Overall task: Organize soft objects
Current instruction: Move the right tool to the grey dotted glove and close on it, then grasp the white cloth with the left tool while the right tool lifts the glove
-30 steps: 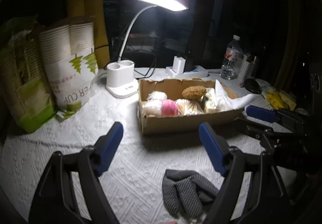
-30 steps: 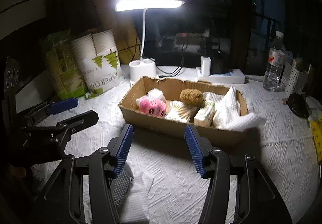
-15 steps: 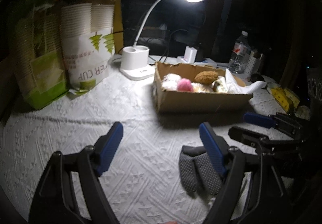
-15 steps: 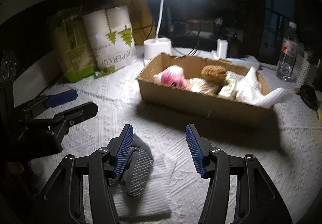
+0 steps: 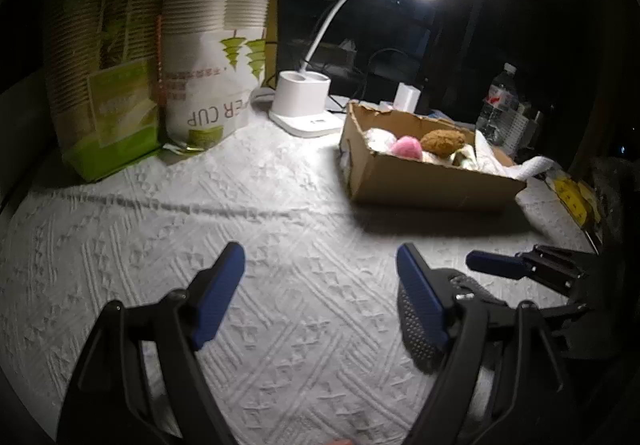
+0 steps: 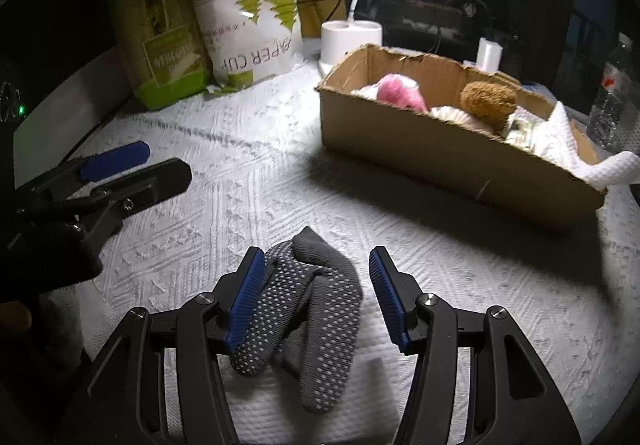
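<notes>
A pair of grey dotted socks (image 6: 308,309) lies on the white cloth, between the open fingers of my right gripper (image 6: 316,297), which hovers over it without holding it. In the left wrist view the socks (image 5: 416,321) peek out behind the right finger. My left gripper (image 5: 320,293) is open and empty over bare cloth, to the left of the socks. A cardboard box (image 6: 452,157) holds a pink plush (image 6: 400,91), a brown plush (image 6: 486,101) and a white towel (image 6: 568,149) that hangs over its right end.
A desk lamp (image 5: 304,105) stands behind the box. Bags of paper cups (image 5: 212,61) and a green bag (image 5: 104,85) stand at the back left. A water bottle (image 5: 498,105) and yellow packets (image 5: 572,193) lie at the right.
Both grippers have pulled back and lower, away from the box. The right gripper has come over the socks, which now lie between its fingers. The left gripper has shifted left of them.
</notes>
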Available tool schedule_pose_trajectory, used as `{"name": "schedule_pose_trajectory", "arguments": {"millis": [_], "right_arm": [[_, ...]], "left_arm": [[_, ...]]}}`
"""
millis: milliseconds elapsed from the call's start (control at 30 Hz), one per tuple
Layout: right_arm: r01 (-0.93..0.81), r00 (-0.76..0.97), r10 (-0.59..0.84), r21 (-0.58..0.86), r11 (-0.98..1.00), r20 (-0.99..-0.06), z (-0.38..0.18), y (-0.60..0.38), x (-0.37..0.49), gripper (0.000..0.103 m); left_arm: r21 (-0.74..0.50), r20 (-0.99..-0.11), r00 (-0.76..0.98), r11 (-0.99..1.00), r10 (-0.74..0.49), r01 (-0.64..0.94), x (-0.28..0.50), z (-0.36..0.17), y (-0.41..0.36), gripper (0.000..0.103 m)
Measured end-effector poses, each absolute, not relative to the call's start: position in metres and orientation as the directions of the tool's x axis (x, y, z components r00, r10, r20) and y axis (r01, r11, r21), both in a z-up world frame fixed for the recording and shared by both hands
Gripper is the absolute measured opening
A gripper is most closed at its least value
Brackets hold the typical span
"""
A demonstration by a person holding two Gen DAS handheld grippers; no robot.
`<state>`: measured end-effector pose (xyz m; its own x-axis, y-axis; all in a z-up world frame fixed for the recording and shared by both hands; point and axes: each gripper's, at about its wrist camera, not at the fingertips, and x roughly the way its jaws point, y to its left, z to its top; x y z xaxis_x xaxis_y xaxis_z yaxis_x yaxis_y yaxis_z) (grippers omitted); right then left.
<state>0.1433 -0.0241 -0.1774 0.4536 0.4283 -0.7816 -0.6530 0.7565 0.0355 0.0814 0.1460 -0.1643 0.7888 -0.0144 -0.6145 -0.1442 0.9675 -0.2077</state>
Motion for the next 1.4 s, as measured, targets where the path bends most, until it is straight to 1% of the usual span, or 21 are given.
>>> {"name": "schedule_pose_trajectory", "arguments": {"millis": [200, 233, 267, 333, 367, 433, 567, 767, 933, 1167, 1400], "right_arm": [[-0.658, 0.431, 0.385, 0.008, 0.753, -0.816, -0.193, -0.015, 0.145, 0.057], [-0.661, 0.433, 0.383, 0.001, 0.751, -0.816, -0.193, -0.014, 0.144, 0.056], [-0.664, 0.436, 0.379, -0.008, 0.747, -0.816, -0.193, -0.013, 0.143, 0.053], [-0.667, 0.446, 0.371, -0.027, 0.744, -0.814, -0.193, -0.013, 0.143, 0.038], [-0.671, 0.447, 0.372, -0.030, 0.741, -0.814, -0.192, -0.014, 0.142, 0.034], [-0.674, 0.448, 0.389, -0.019, 0.738, -0.805, -0.190, -0.017, 0.142, 0.031], [-0.670, 0.486, 0.421, -0.018, 0.742, -0.765, -0.176, -0.024, 0.138, 0.031], [-0.639, 0.534, 0.473, 0.032, 0.769, -0.700, -0.149, -0.049, 0.142, 0.031], [-0.604, 0.576, 0.482, 0.053, 0.795, -0.660, -0.135, -0.076, 0.144, 0.031], [-0.567, 0.616, 0.479, 0.069, 0.821, -0.625, -0.123, -0.110, 0.145, 0.031], [-0.530, 0.636, 0.464, 0.088, 0.843, -0.616, -0.124, -0.141, 0.141, 0.031]], "left_arm": [[-0.212, -0.622, 0.783, 0.965, -0.011, -0.155, 0.079, -0.168, 0.150, 0.079], [-0.212, -0.624, 0.782, 0.965, -0.011, -0.156, 0.079, -0.169, 0.150, 0.080], [-0.212, -0.625, 0.781, 0.964, -0.010, -0.157, 0.079, -0.169, 0.149, 0.080], [-0.211, -0.625, 0.780, 0.965, -0.010, -0.157, 0.079, -0.169, 0.148, 0.080], [-0.210, -0.626, 0.780, 0.965, -0.010, -0.157, 0.079, -0.169, 0.147, 0.080], [-0.207, -0.627, 0.779, 0.966, -0.010, -0.154, 0.079, -0.168, 0.145, 0.080], [-0.195, -0.631, 0.776, 0.970, -0.011, -0.145, 0.081, -0.166, 0.137, 0.080], [-0.173, -0.634, 0.773, 0.978, -0.020, -0.116, 0.084, -0.160, 0.118, 0.080], [-0.155, -0.642, 0.766, 0.985, -0.040, -0.079, 0.087, -0.157, 0.096, 0.080], [-0.123, -0.651, 0.756, 0.992, -0.061, -0.026, 0.087, -0.151, 0.062, 0.080], [-0.107, -0.680, 0.727, 0.994, -0.091, 0.025, 0.087, -0.157, 0.030, 0.080]]}}
